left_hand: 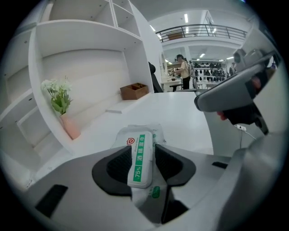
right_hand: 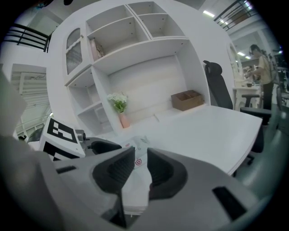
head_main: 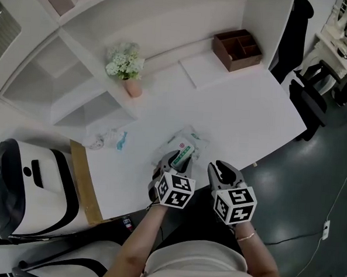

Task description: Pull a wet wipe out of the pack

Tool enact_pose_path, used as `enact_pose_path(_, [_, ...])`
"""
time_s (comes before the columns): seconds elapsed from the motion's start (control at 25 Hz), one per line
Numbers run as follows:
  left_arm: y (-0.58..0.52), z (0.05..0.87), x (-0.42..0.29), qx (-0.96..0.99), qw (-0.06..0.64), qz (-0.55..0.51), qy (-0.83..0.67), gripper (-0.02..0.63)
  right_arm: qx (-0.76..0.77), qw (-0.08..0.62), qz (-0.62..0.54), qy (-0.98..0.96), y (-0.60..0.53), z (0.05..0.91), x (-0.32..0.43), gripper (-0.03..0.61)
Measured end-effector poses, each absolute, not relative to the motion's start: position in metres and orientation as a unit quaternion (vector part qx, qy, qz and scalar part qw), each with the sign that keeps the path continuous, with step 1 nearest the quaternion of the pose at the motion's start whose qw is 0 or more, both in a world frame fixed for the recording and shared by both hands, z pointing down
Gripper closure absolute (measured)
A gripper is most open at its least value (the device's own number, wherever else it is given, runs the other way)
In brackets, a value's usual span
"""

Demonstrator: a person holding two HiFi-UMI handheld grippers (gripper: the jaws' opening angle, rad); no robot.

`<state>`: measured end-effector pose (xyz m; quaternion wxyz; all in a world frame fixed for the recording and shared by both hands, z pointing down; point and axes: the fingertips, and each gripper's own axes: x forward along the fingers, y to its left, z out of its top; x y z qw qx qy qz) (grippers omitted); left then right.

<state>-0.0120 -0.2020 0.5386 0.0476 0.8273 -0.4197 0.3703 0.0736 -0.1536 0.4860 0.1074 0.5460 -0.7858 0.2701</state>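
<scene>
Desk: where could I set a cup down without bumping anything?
Bare: the desk's right half, from the wooden box to the front edge; between the flower vase and the wipe pack. Crowded: the near edge, where the left tongs and right tongs hang by the pack.

Bright even overhead light, fisheye-warped edges, soft foreground blur

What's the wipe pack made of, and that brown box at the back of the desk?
The wipe pack looks like soft plastic film: glossy white, crinkled at its edges, with a stiffer-looking printed flap on top. The brown box is probably wood or wood-look board: matte, with straight dividers, but too far away to be sure.
</scene>
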Motion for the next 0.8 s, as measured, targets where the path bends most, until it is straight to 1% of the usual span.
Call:
enact_pose_path(0.24, [-0.203, 0.543, -0.012, 0.827, 0.059, 0.375, -0.416, 0.457, 0.540, 0.106, 0.273, -0.789, -0.159, 0.489, 0.075, 0.506])
enact_pose_path(0.36, [-0.205, 0.543, -0.013, 0.830, 0.080, 0.370, -0.409, 0.472, 0.536, 0.108, 0.274, -0.791, -0.161, 0.489, 0.074, 0.506])
enact_pose_path(0.56, [-0.206, 0.542, -0.014, 0.838, 0.110, 0.360, -0.395, 0.477, 0.530, 0.110, 0.275, -0.794, -0.164, 0.488, 0.072, 0.506])
enact_pose_path(0.72, [-0.205, 0.540, -0.013, 0.843, 0.115, 0.350, -0.391, 0.492, 0.527, 0.112, 0.273, -0.797, -0.166, 0.488, 0.071, 0.506])
enact_pose_path(0.8, [-0.204, 0.538, -0.012, 0.845, 0.115, 0.345, -0.391, 0.515, 0.525, 0.114, 0.273, -0.798, -0.167, 0.488, 0.070, 0.506])
